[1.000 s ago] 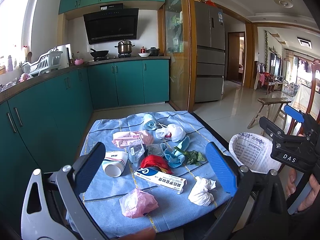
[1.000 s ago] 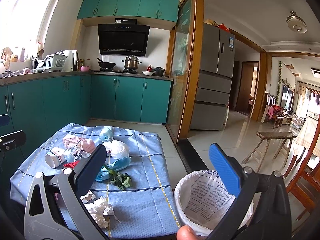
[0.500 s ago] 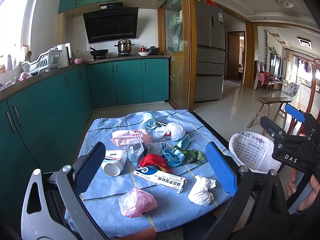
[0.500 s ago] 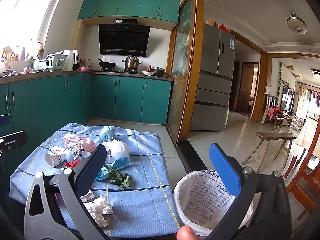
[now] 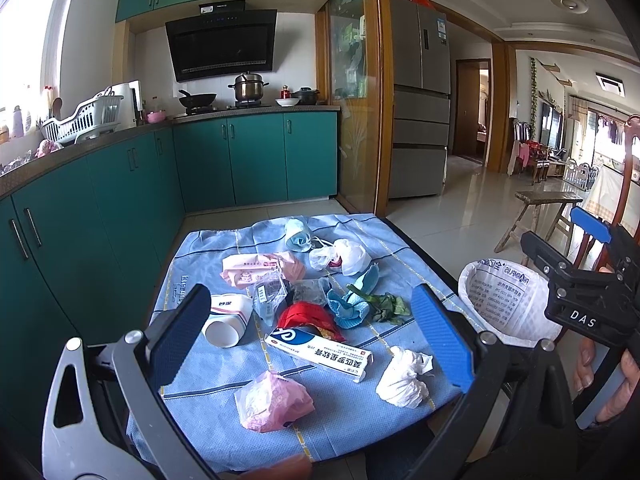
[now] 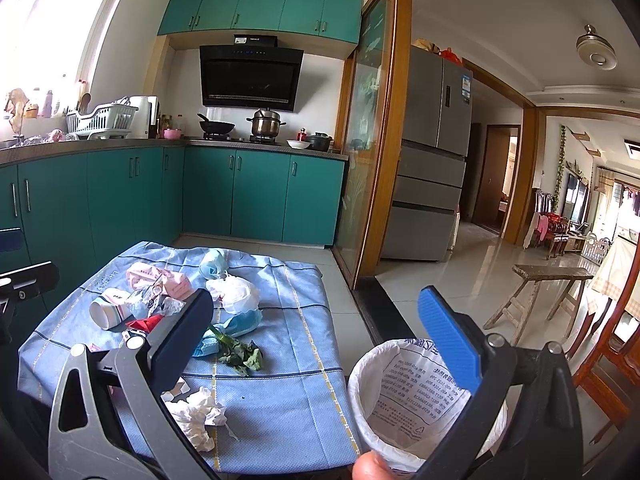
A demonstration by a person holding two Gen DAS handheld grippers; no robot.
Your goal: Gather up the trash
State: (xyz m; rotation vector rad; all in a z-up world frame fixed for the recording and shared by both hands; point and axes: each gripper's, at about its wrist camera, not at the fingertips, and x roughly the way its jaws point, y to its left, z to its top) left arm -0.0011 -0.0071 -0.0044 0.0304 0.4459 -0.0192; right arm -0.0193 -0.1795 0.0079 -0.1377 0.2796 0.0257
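While both grippers, left (image 5: 312,336) and right (image 6: 316,332), gape empty, one bin (image 6: 404,396), one cup (image 5: 228,320), two tissue wads (image 5: 404,376).

Teal cabinets (image 5: 256,160) carry a steel pot (image 5: 248,86) and wok (image 5: 198,100); a wooden stool (image 6: 548,292) stands right.

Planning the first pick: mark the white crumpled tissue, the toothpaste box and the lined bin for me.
white crumpled tissue (image 5: 404,378), left wrist view, middle of the wad.
toothpaste box (image 5: 320,349), left wrist view, printed top face.
lined bin (image 6: 416,384), right wrist view, inner liner wall.
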